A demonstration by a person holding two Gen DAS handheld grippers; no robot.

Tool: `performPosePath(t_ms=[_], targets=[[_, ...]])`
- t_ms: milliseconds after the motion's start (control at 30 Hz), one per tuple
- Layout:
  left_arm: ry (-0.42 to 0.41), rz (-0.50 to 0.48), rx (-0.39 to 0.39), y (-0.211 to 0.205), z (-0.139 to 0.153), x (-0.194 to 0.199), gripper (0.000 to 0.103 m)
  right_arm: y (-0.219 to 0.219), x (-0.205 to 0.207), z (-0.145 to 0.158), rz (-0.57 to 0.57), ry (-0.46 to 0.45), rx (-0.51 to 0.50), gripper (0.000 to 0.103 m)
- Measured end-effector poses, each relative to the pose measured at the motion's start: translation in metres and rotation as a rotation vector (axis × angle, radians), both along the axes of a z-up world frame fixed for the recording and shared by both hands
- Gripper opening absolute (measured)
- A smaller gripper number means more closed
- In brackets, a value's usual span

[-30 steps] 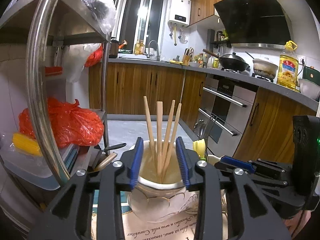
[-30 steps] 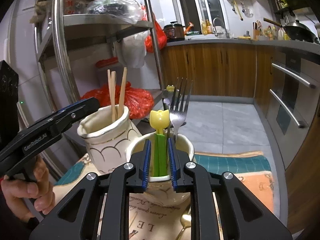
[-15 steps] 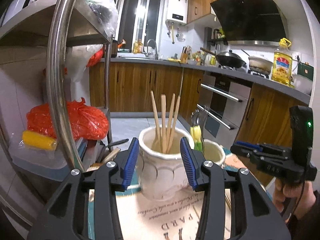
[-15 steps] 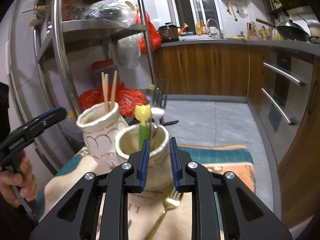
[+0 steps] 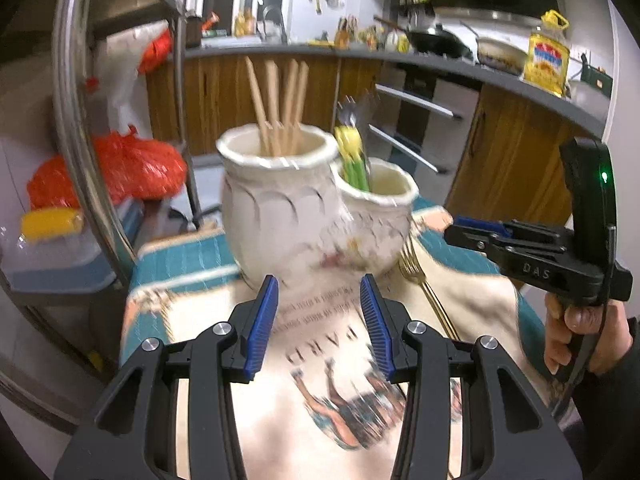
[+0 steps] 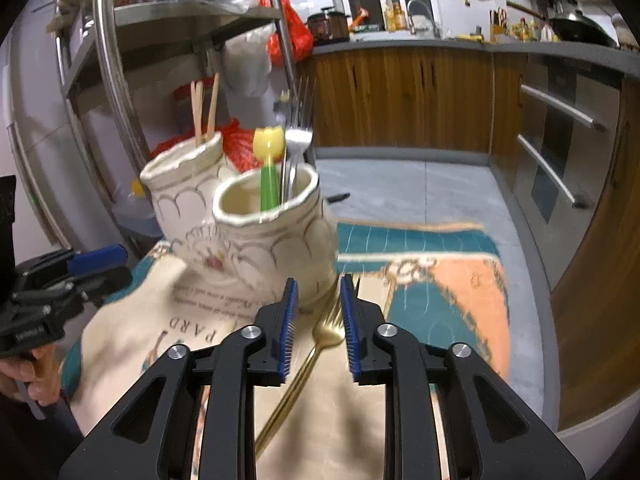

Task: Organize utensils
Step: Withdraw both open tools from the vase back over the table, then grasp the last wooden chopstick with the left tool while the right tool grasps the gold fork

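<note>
Kitchen cabinets (image 6: 400,96) of brown wood wrap the background from 11 to 2 o'clock, with a steel rack (image 5: 76,92) at 10 o'clock carrying red bags, so the work happens on a small table dressed with a printed cloth (image 6: 432,280). At the cloth's 12 o'clock stand two cream jars touching side by side, sorting by kind: the taller jar (image 5: 276,204) keeps the wooden chopsticks (image 5: 280,104) upright, while the shorter jar (image 6: 272,236) collects forks, a silver fork (image 6: 298,140) and a green-handled utensil with a yellow tulip top (image 6: 268,168), both standing handles-down so they stay put.

One gold fork (image 6: 308,364) lies loose on the cloth at the shorter jar's 6 o'clock, tines toward the jar; it looks like the piece left to sort.

Right hand-held gripper (image 6: 319,328) hovers directly over that fork's head, jaws narrowly parted and empty, probably lined up to pinch it. Left hand-held gripper (image 5: 318,320) sits back at 6 o'clock of the taller jar, jaws wide and holding nothing, clear of the work.
</note>
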State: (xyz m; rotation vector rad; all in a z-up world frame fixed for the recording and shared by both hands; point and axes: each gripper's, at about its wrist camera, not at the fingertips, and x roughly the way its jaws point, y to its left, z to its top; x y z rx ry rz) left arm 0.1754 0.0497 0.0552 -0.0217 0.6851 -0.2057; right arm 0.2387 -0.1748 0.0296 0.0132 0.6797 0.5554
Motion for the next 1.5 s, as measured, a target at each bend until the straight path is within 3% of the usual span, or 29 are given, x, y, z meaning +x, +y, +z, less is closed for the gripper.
performPosePath(t_ms=[200, 600, 733, 967, 1233, 1500], targets=[[0.098, -0.066, -0.006, -0.019, -0.023, -0.005, 0.043, 0.009, -0.009, -0.014, 0.041, 0.050, -0.048, 0.029], [0.201, -0.168, 0.112, -0.064, -0.066, -0.012, 0.043, 0.025, -0.018, -0.038, 0.089, 0.130, -0.176, 0.029], [0.182, -0.162, 0.165, -0.070, -0.068, -0.012, 0.037, 0.024, -0.018, -0.040, 0.091, 0.144, -0.178, 0.025], [0.178, -0.173, 0.195, -0.071, -0.066, -0.006, 0.018, 0.019, -0.022, -0.041, 0.101, 0.154, -0.180, 0.017], [0.213, -0.167, 0.185, -0.050, -0.065, 0.003, 0.012, -0.004, -0.034, -0.040, 0.126, 0.199, -0.227, 0.016], [0.282, -0.212, 0.180, -0.043, -0.061, 0.007, 0.011, -0.021, -0.025, -0.035, 0.174, 0.351, -0.282, 0.015]])
